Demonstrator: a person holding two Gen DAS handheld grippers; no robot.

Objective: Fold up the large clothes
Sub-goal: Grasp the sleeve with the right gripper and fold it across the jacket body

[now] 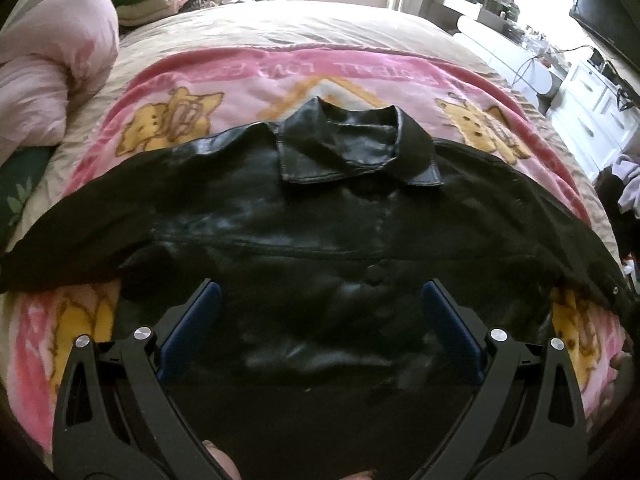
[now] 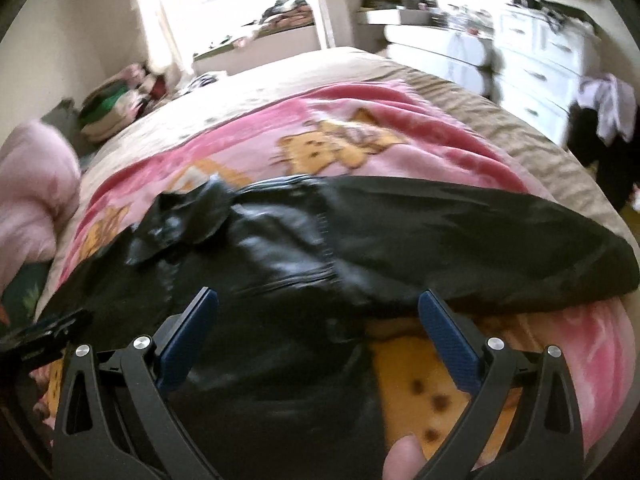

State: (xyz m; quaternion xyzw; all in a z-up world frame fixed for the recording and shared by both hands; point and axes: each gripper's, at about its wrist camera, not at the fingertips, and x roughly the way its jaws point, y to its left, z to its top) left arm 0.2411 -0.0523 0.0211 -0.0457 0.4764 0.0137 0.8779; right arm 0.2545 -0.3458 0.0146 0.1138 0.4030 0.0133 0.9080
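Jacket (image 1: 320,216): black, glossy leather-look body and collar; sleeves matte black.
Blanket (image 1: 248,76): pink field, darker pink border band with pale lettering, yellow-orange cartoon bear figures with brown outlines and spots.
Bedcover (image 1: 280,28): beige-tan; striped texture at edge in right wrist view.
Comforter (image 1: 48,64): pale pink, plain.
Left gripper (image 1: 320,312): black frame, blue finger pads, silver pivot caps.
Right gripper (image 2: 318,312): same black/blue/silver scheme.
Dresser (image 2: 540,68): white.

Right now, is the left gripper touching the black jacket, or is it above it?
Cannot tell. In the left wrist view the left gripper is open over the black jacket, but the fingers overlap the dark cloth, and no gap or contact shows plainly.
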